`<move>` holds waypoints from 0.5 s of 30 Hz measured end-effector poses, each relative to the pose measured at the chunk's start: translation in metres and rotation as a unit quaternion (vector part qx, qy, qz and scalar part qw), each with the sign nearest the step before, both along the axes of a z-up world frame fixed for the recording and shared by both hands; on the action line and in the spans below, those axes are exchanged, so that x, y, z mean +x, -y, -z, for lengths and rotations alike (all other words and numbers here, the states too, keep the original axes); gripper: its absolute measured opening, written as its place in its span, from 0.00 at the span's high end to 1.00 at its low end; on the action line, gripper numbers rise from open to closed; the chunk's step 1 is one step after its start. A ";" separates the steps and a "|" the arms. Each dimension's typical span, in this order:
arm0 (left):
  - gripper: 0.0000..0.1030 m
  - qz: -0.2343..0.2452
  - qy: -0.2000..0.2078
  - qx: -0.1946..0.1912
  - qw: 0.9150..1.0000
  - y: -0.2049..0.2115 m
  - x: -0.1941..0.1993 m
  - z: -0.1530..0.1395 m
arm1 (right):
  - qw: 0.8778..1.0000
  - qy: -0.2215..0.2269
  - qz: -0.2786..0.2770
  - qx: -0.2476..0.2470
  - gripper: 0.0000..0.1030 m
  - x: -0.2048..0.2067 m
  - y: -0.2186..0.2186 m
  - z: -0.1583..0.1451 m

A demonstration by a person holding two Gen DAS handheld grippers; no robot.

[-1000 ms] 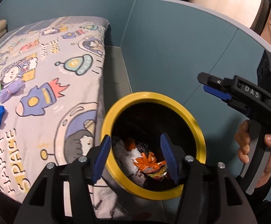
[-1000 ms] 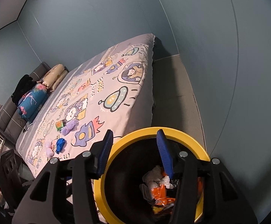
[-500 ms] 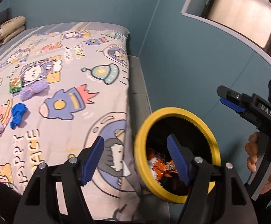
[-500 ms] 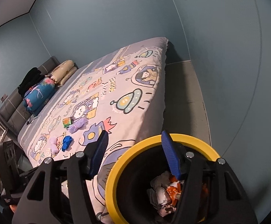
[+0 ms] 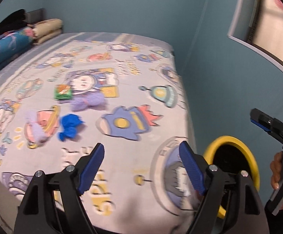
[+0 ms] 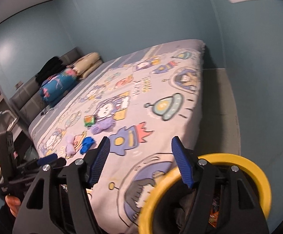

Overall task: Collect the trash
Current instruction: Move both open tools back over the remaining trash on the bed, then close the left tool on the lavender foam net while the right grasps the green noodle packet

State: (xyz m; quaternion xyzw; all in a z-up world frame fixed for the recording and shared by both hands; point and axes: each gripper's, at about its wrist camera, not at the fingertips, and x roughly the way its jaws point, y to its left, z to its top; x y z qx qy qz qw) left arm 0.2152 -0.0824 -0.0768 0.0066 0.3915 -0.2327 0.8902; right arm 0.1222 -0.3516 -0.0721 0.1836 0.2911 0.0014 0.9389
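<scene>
A bed [image 5: 122, 171] with a cartoon space-print cover filled the middle of both views, a yellow-rimmed bin [image 6: 238, 159] standing at its foot in the lower right with wrappers already inside. Four scraps lay together left of centre on the cover: a lilac wad [image 5: 88, 102], a blue crumple [image 5: 70, 125], a pale purple piece [image 5: 36, 131] and a small green packet [image 5: 63, 92]. The left gripper [image 5: 141, 167] and right gripper [image 6: 139, 160], low in their frames, were both opening with nothing between the jaws. The work appeared to stand between loads; the next move likely called for reaching across to the nearest scrap, the blue one, and closing squarely on it.
</scene>
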 end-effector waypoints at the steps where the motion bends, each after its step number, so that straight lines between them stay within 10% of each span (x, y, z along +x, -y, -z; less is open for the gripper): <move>1: 0.26 -0.008 0.002 0.002 1.000 -0.007 0.004 0.000 | 1.000 0.000 -0.009 -0.003 0.38 0.007 -0.007 0.000; 15: 0.26 -0.163 -0.021 0.009 0.986 -0.128 0.087 0.041 | 0.990 -0.045 -0.123 -0.044 0.38 0.158 -0.116 0.025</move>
